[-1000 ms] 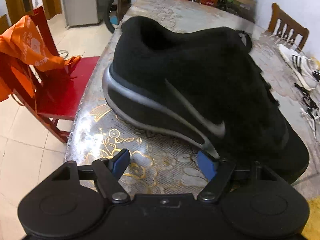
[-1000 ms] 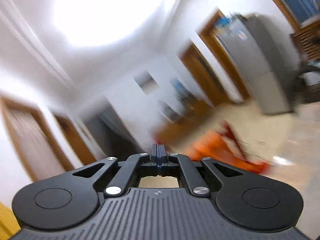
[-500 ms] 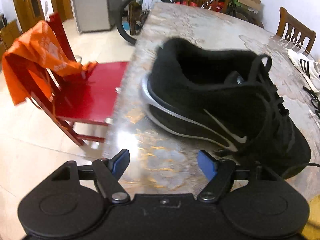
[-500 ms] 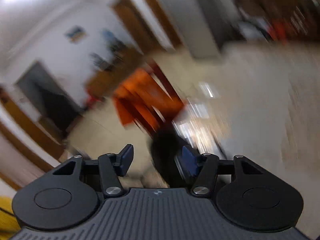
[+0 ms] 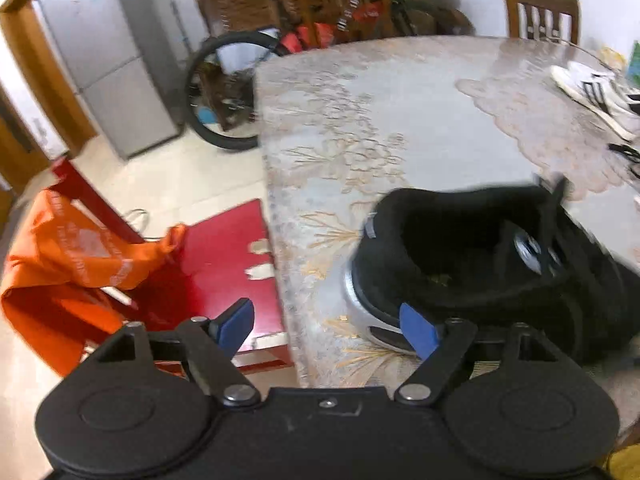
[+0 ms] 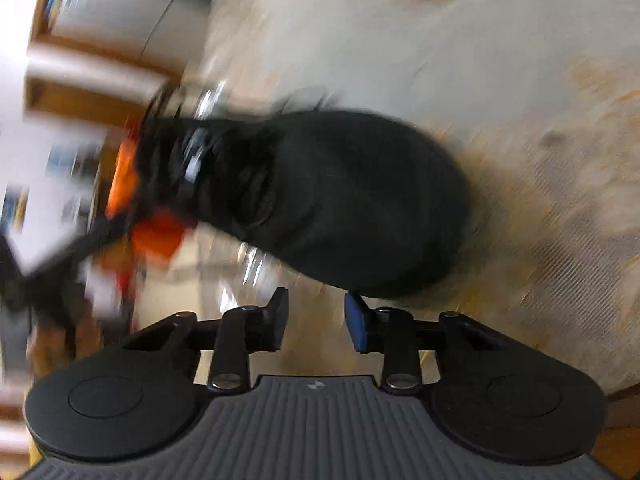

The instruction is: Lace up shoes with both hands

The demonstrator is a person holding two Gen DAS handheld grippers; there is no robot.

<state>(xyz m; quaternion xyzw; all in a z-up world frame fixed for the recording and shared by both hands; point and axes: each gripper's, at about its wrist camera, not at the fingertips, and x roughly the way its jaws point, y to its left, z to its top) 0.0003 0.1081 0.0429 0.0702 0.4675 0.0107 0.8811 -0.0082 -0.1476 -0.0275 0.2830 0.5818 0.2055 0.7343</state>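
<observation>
A black sneaker (image 5: 492,264) with a silver sole stripe lies on the patterned table (image 5: 400,120), heel toward the left wrist camera, with its black laces (image 5: 554,216) near the tongue. My left gripper (image 5: 328,326) hangs over the table's edge beside the heel; its jaws are opening with nothing between them. In the blurred right wrist view the same sneaker (image 6: 320,196) shows toe-first just beyond my right gripper (image 6: 316,316). That gripper's jaws are closing, and the gap between the pads holds nothing.
A red chair (image 5: 208,256) draped with an orange bag (image 5: 68,256) stands left of the table. A white striped shoe (image 5: 592,92) lies at the table's far right. A bicycle wheel (image 5: 224,92), a grey fridge (image 5: 104,52) and a wooden chair (image 5: 540,12) stand beyond.
The left gripper pulled back and up from the sneaker, which now looks smaller and sits further right. The right gripper, shut and aimed at the ceiling, swung down to the sneaker and opened.
</observation>
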